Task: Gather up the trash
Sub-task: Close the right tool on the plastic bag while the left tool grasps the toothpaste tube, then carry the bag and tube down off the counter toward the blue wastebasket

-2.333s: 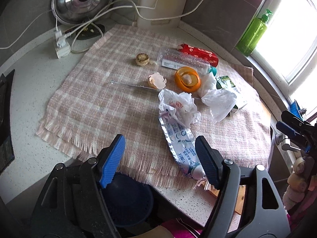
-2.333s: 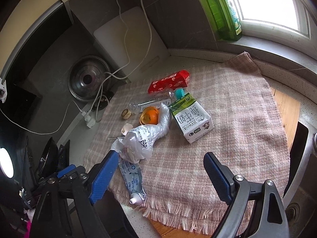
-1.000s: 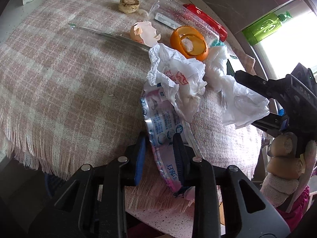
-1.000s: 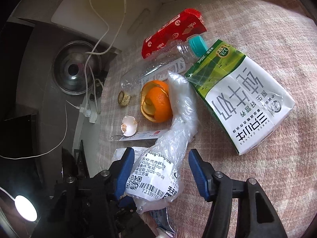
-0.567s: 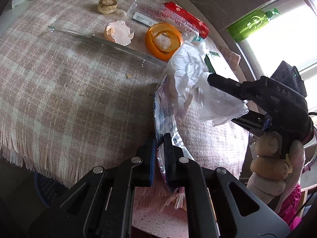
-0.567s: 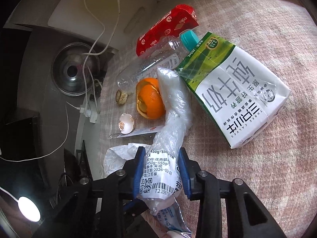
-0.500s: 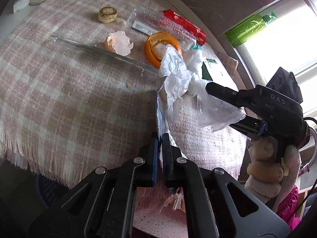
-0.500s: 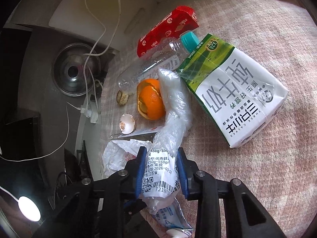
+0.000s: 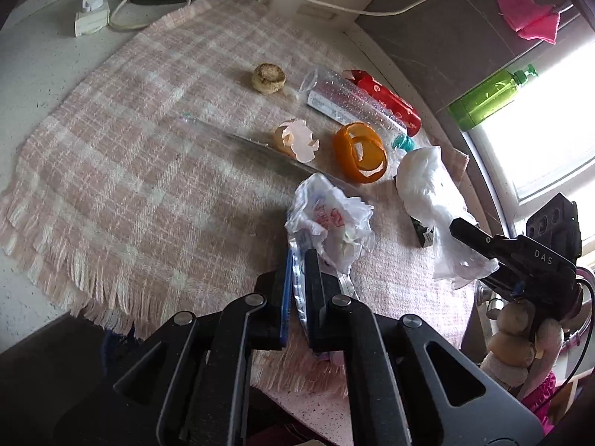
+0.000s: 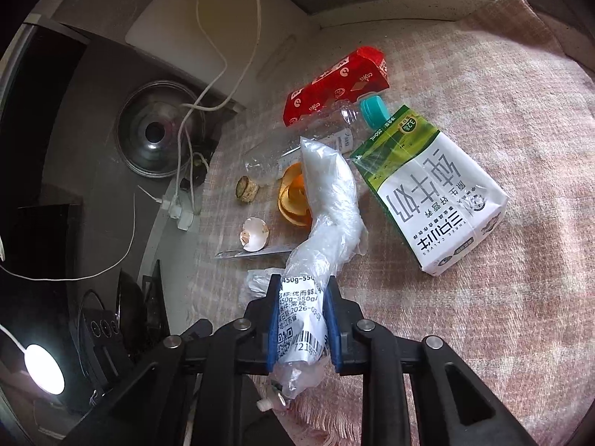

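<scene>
The left gripper (image 9: 296,277) is clenched on the flat foil tube (image 9: 297,260) at the near edge of the pink plaid cloth (image 9: 148,171), with a crumpled white wrapper (image 9: 331,223) touching the tube. The right gripper (image 10: 302,319) is clenched on a clear plastic bag (image 10: 327,208) with a printed label. The bag lies between the orange peel (image 10: 292,197) and the green and white milk carton (image 10: 431,189).

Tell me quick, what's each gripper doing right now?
Left gripper: closed on the flattened tube.
Right gripper: closed on the clear plastic bag.
</scene>
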